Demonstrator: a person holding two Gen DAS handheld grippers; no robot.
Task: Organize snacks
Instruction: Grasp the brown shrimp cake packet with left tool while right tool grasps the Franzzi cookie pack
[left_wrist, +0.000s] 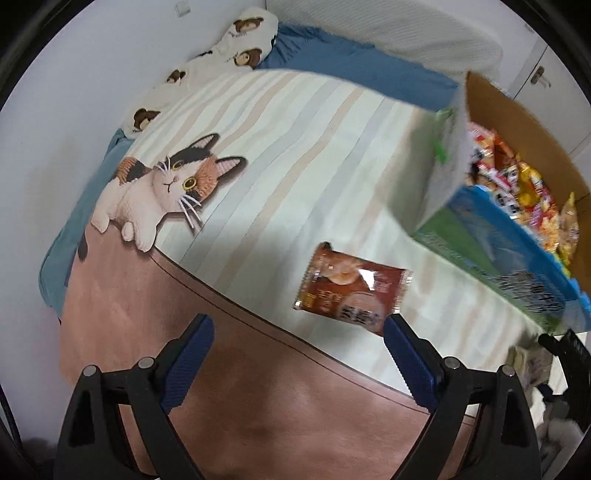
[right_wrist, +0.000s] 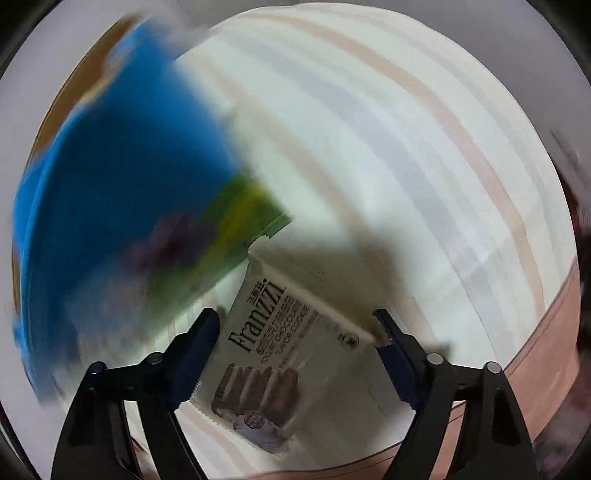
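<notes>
Many snacks already fill our cardboard box (left_wrist: 491, 107) on the bed (left_wrist: 295, 147). Our left claw (left_wrist: 297, 354) gapes over a brown packet (left_wrist: 351, 286); our right claw (right_wrist: 295, 345) straddles a cookie packet (right_wrist: 280, 354), unclamped.

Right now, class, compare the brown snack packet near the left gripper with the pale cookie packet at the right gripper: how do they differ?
The brown snack packet is reddish-brown and shows round pastries; the pale cookie packet is whitish and shows dark sandwich cookies.
The brown packet lies ahead of the open left gripper, outside its jaws; the pale packet sits between the right gripper fingers.
Both are sealed packets lying on the striped bedspread.
</notes>
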